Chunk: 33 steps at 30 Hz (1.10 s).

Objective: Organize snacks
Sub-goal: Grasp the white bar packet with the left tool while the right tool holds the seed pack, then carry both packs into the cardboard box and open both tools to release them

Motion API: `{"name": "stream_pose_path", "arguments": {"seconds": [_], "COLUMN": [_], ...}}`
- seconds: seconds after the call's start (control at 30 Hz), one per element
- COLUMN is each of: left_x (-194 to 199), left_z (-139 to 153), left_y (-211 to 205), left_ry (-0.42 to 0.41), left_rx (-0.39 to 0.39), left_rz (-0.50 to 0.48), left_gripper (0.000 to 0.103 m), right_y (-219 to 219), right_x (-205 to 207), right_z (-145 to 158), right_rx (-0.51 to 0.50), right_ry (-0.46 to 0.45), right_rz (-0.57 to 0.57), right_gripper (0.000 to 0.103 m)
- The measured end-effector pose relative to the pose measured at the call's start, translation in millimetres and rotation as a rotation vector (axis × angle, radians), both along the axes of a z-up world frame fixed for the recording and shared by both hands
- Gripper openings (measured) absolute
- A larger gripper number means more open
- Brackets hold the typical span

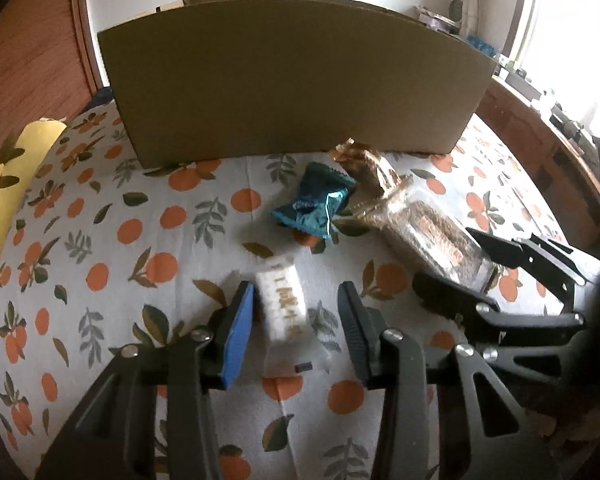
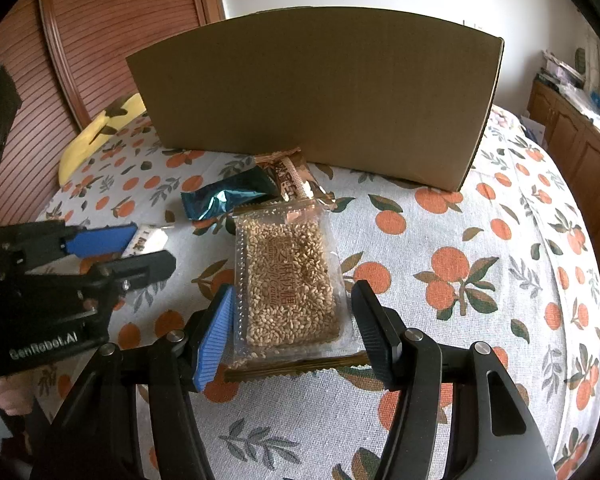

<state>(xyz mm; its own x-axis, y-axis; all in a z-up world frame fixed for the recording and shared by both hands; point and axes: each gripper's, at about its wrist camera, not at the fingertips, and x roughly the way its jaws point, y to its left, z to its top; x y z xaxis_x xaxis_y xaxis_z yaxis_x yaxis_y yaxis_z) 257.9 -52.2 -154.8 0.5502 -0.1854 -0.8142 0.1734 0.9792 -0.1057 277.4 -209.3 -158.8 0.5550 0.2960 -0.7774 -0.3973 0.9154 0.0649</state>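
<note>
My left gripper (image 1: 296, 320) is open, its jaws either side of a small white snack bar (image 1: 282, 302) lying on the orange-print tablecloth. My right gripper (image 2: 294, 322) is open around a clear pack of sesame candy (image 2: 290, 276), which also shows in the left wrist view (image 1: 432, 236). A teal snack packet (image 1: 314, 206) and a brown snack packet (image 1: 370, 166) lie just beyond, in front of a tall cardboard box (image 1: 292, 84). In the right wrist view the teal packet (image 2: 226, 196), brown packet (image 2: 294, 178), box (image 2: 320, 96) and left gripper (image 2: 132, 250) show.
The table (image 2: 480, 280) is round with an orange-print cloth. A yellow cushion (image 1: 16, 172) sits at its left edge. Wooden cabinets (image 2: 580, 152) stand to the right, a brown slatted door (image 2: 100, 20) behind left.
</note>
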Motion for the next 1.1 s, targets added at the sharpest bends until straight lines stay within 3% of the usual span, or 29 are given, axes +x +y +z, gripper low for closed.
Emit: {"name": "stream_pose_path", "arguments": {"seconds": [0.1, 0.13, 0.33, 0.7, 1.1], "left_x": [-5.2, -6.6, -14.3, -30.8, -53.5], "left_z": [-0.5, -0.6, 2.6, 30.2, 67.4], "left_y": [2.7, 3.2, 1.9, 11.1, 11.0], "left_ry": [-0.013, -0.015, -0.038, -0.099, -0.176], "left_rx": [0.002, -0.003, -0.009, -0.042, -0.057], "left_rz": [-0.006, -0.012, -0.034, -0.029, -0.047], "left_gripper": [0.022, 0.021, 0.021, 0.021, 0.021], "right_y": [2.1, 4.1, 11.6, 10.3, -4.9], "right_x": [-1.1, -1.6, -1.2, -8.2, -45.1], "right_z": [-0.7, -1.1, -2.8, 3.9, 53.0], "right_rx": [-0.019, -0.033, -0.087, -0.106, -0.058], "right_ry": [-0.005, -0.008, -0.026, -0.048, -0.109], "right_rz": [0.000, 0.000, -0.011, -0.015, -0.028], "right_gripper": [0.061, 0.061, 0.051, 0.047, 0.047]}}
